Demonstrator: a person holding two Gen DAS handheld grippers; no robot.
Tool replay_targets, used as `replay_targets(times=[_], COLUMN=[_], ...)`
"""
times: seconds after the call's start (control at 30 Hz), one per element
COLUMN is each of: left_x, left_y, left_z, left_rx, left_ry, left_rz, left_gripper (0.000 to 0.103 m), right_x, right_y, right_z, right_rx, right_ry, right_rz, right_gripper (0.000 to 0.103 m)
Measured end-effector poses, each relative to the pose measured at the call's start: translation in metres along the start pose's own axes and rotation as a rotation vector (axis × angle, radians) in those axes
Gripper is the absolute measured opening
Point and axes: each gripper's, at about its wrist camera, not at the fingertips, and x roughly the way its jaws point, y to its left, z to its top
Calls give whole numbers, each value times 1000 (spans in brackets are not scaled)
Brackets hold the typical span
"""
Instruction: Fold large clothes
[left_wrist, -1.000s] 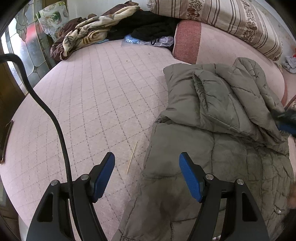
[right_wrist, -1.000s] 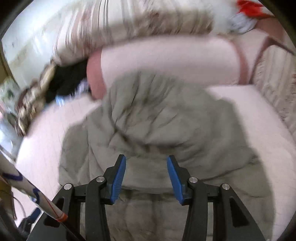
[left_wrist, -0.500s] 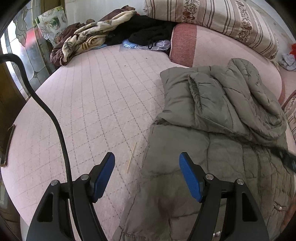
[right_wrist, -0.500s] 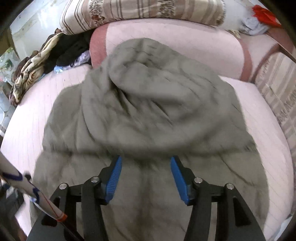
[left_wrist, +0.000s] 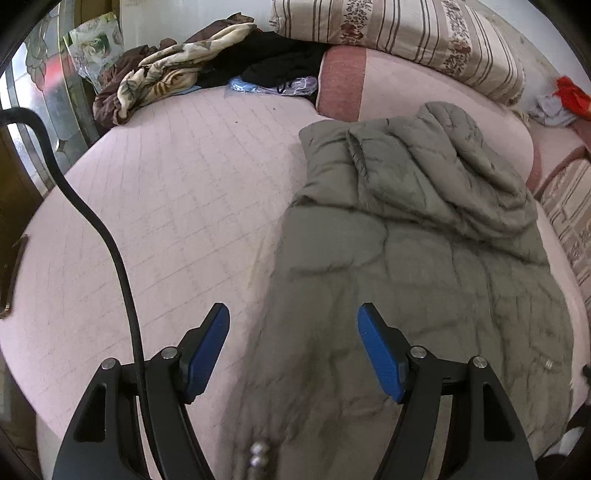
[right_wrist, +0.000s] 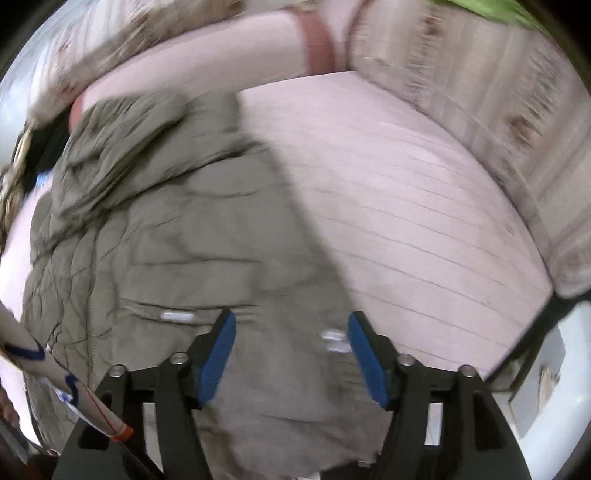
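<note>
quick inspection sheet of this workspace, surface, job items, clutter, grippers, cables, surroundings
surface: pink quilted bed, round-edged.
job's things: grey-green padded jacket lying flat on the bed, upper part folded down over the body.
clutter: patterned blanket heap, black clothes, red cloth by the far edge.
grippers: left gripper open, above the jacket's near edge; right gripper open, its jaws have just been opening, nothing clamped.
cables: black cable crossing the left wrist view.
surroundings: striped bolster, stained-glass panel.
</note>
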Motion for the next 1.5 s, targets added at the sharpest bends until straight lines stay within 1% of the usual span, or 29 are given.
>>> replay_targets(times=[0.03,0.07,0.13,0.23,0.3,0.37,0.4,0.43,0.5,0.53,0.6,0.67,0.7,0.77,0.83,0.9,1.0,1.03,1.07,1.2,1.23,1.3,1.37,1.4,1.5], left_x=[-3,-5,-7,-8,-9,-8,-6,-3,2,4,13,22,26,25,19,14,6,6,9,26,30,35,35,33,27], left_y=[3,6,16,37,48,53,55,57,57,54,48,46,45,46,48,51,60,67,74,97,99,97,89,83,78], left_z=[-6,-10,-20,-30,-36,-41,-43,-46,-50,-51,-53,-54,-56,-58,-61,-64,-71,-74,-75,-69,-67,-62,-62,-62,-68], left_rx=[14,20,24,-15,-41,-54,-61,-71,-87,-90,-87,-88,-88,-98,-108,-117,-146,-185,-225,-361,-371,-364,-326,-289,-236], left_ry=[5,11,49,100,114,123,128,144,172,184,227,248,263,260,259,255,238,238,242,262,262,255,261,257,259], left_rz=[18,26,31,-5,-31,-67,-95,-146,-223,-261,-331,-358,-377,-405,-469,-508,-595,-631,-646,-660,-651,-635,-614,-593,-573], left_gripper=[71,71,71,71,71,71,71,71,71,71,72,80,80,81,81,81,81,81,81,81,81,81,81,81,81], right_x=[-3,-5,-3,6,15,26,33,39,48,53,62,68,70,71,72,72,78,79,79,75,75,73,71,69,66], right_y=[-13,-28,-46,-62,-62,-62,-62,-63,-65,-68,-76,-85,-87,-89,-87,-84,-82,-80,-77,-65,-63,-57,-55,-52,-49], right_z=[-1,-2,-5,-9,-10,-11,-11,-12,-14,-14,-13,-12,-11,-9,-11,-13,-21,-24,-26,-37,-39,-44,-50,-53,-59], right_rx=[23,52,91,135,146,157,167,174,194,215,249,286,298,301,282,271,314,320,316,297,300,294,276,260,226], right_ry=[-7,-15,-17,-19,-14,0,8,17,26,25,40,49,56,60,70,82,148,161,170,189,195,203,207,207,203], right_rz=[5,11,16,37,59,101,133,153,179,206,251,304,331,380,414,455,625,648,657,691,699,712,715,708,691], right_gripper=[79,80,80,80,80,80,80,80,80,80,82,88,89,92,92,92,92,91,91,91,91,91,91,91,91])
